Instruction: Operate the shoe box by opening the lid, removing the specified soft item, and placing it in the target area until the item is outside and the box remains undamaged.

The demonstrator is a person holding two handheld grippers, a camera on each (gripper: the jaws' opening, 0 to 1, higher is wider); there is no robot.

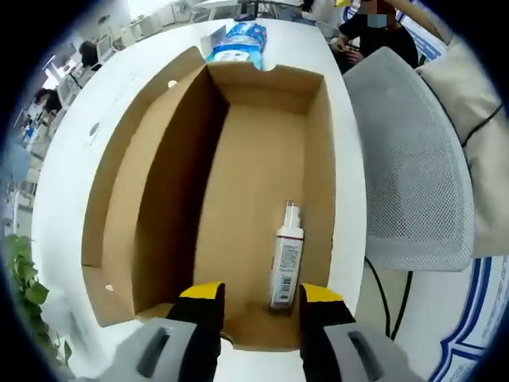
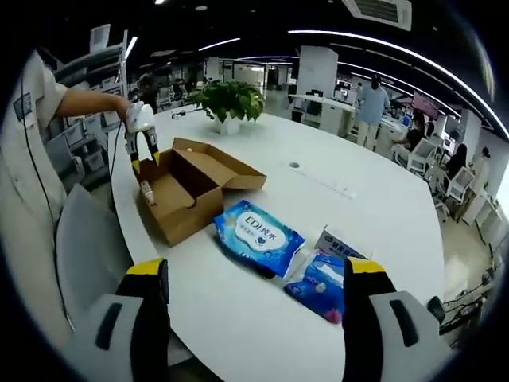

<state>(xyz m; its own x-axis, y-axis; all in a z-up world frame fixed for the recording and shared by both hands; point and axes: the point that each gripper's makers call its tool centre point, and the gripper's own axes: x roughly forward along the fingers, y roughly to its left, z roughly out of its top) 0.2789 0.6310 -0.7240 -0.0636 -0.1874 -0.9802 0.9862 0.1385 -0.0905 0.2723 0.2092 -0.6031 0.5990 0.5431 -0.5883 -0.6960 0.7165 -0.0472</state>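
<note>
The brown cardboard shoe box point(image 1: 238, 159) lies open below me, its lid point(image 1: 119, 183) folded out to the left. A white spray bottle point(image 1: 286, 255) rests on the box floor near the right wall. My left gripper point(image 1: 262, 298) hovers open over the box's near end, with the bottle's base just inside its right jaw. In the right gripper view the box point(image 2: 191, 191) sits at the table's left edge with the left gripper point(image 2: 143, 155) above it. A soft blue wipes pack point(image 2: 258, 235) lies on the table beside the box. My right gripper point(image 2: 256, 274) is wide open and holds nothing.
A second blue pack point(image 2: 322, 286) and a small carton point(image 2: 342, 243) lie right of the wipes. A potted plant point(image 2: 227, 99) stands behind the box. A grey mesh chair point(image 1: 413, 159) is beside the white table point(image 2: 334, 183). People sit farther back.
</note>
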